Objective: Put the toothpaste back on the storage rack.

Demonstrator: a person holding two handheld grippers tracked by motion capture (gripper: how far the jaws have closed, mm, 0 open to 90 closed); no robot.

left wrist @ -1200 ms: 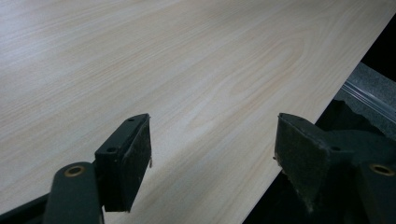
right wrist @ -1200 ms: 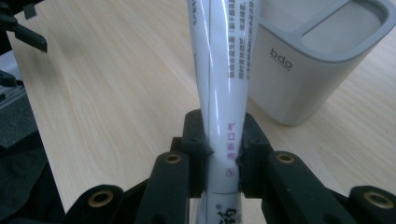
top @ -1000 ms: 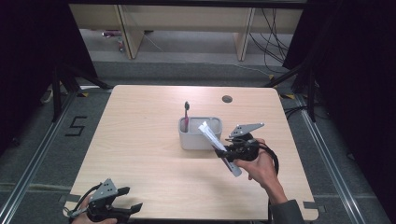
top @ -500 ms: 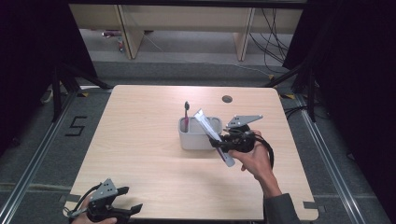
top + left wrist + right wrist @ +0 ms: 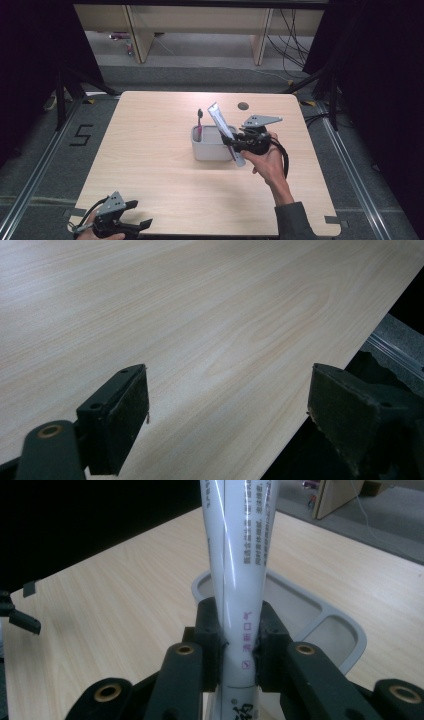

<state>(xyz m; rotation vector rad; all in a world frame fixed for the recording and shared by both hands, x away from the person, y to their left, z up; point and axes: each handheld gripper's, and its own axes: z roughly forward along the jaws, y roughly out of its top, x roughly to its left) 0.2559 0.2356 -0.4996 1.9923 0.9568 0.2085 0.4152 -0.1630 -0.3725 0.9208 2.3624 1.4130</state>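
Observation:
A white toothpaste tube is clamped between the jaws of my right gripper. It tilts up and to the left, its flat end above the grey holder in the middle of the table. A pink toothbrush with a dark head stands upright in the holder's left compartment. At the table's near left corner my left gripper rests open, its two pads wide apart over bare wood.
The light wooden table has a round cable hole at the back right. Dark floor and black frame legs surround it. A wooden shelf unit stands beyond the far edge.
My right gripper has carried the toothpaste tube up and left, from the table in front of the holder to over the holder's right side. The left gripper has stayed put.

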